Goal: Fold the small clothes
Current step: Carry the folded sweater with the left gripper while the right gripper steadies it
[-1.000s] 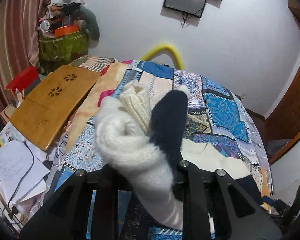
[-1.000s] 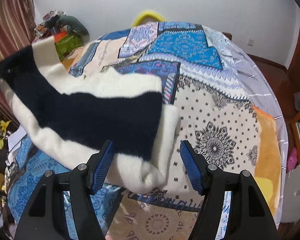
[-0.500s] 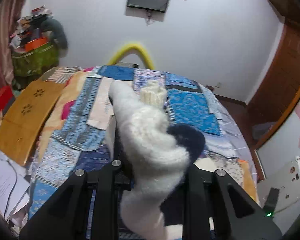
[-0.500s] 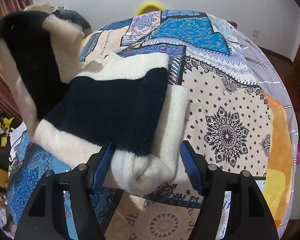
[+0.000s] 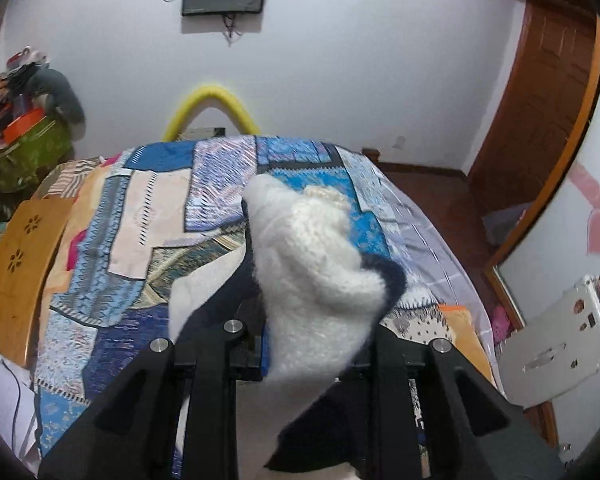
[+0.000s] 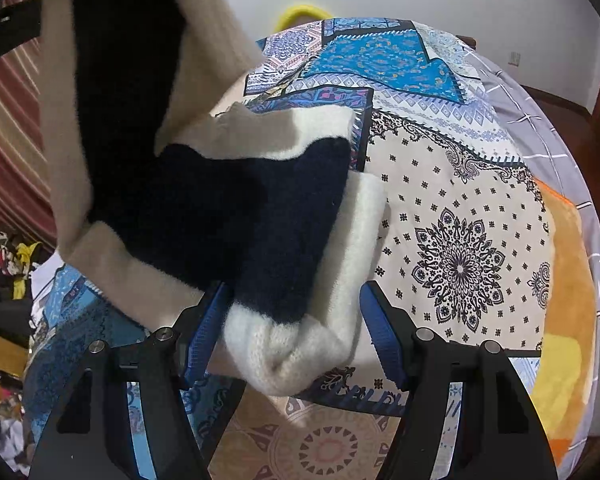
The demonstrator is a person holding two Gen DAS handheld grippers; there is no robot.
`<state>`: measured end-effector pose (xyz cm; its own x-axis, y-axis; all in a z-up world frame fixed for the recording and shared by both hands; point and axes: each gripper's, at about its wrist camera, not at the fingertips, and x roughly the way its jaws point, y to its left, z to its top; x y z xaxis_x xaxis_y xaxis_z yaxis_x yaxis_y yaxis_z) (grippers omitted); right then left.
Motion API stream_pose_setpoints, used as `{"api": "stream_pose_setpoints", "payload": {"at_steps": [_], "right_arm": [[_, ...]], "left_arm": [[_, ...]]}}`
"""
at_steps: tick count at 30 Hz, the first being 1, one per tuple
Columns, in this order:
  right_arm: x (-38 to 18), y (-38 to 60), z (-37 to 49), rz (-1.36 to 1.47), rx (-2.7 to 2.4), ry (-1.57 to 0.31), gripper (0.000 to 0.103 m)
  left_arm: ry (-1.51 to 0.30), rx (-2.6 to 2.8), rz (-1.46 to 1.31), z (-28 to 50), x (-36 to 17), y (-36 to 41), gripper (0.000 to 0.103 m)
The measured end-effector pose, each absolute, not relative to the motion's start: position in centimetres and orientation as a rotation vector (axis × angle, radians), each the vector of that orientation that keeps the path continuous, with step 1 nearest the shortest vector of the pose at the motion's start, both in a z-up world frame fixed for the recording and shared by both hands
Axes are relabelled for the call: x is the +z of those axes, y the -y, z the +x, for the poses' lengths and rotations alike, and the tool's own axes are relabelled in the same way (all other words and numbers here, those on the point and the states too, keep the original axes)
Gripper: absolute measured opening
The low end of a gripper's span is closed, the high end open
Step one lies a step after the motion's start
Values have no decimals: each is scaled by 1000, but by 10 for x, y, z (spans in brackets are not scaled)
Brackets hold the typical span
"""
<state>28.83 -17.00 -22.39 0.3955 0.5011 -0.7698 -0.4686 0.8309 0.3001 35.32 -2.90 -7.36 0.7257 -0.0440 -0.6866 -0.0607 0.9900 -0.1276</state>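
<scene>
- On the patchwork bedspread (image 6: 460, 184) lies part of a fluffy cream-and-navy knitted sweater (image 6: 260, 216), one end flat on the cover, the other lifted up and over toward the upper left of the right wrist view.
- Left gripper (image 5: 312, 344): jaws drawn in narrow and clamped on a bunched cream fold of the sweater (image 5: 312, 276), which bulges up ahead of its fingers (a ribbed cuff peeks out at the top).
- Right gripper (image 6: 292, 336): jaws about half open; the sweater's folded corner sits between the blue pads (image 6: 206, 332). The left pad touches the knit, while the right one stands clear of it, so nothing is pinched.
- Beyond the bed: a white wall, a yellow curved tube (image 5: 212, 108) at the far edge, and a wooden board (image 5: 20, 272) to the left.
</scene>
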Motion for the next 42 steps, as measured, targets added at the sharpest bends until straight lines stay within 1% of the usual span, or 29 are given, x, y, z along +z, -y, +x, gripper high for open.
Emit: {"api": "stream_pose_setpoints", "payload": {"at_steps": [11,15,18,21,22,23,24,25,26,30,34,37,42], "right_arm": [[-205,172,313,73,636,-951,64],[-206,172,323,95,633,-954,64],[-209,171,327,114,631,-968,64],[-211,171,327,113,627,-971,64],[-211,171,327,111,626,-972,64],[-211,171,327,108,625,-973,64],[-211,171,327,106,624,-973,64],[-211,171,327,103,623,-973,64],[-211,171,327,101,622,-973,64],[-212,173,331,97,612,-972,64],[-215,174,336,106,609,-981,64],[-218,173,343,102,605,-985,64],[-221,171,355,108,595,-977,64]], "left_arm": [[-883,-89,-47,349,-112,69,22],[-913,-128,-40,344,-118,71,22],[-950,-155,-75,341,-121,67,24],[-966,-173,-96,338,-122,62,30],[-968,-182,-98,336,-122,62,34],[-968,-196,-102,333,-119,61,43],[-967,-209,-107,330,-117,60,48],[-965,-219,-114,327,-115,59,56],[-954,-227,-124,322,-110,57,60],[-911,-219,-130,310,-94,44,63],[-866,-145,-132,306,-88,19,71],[-892,-77,-150,312,-101,-5,73],[-998,28,-184,323,-144,-45,73]]}}
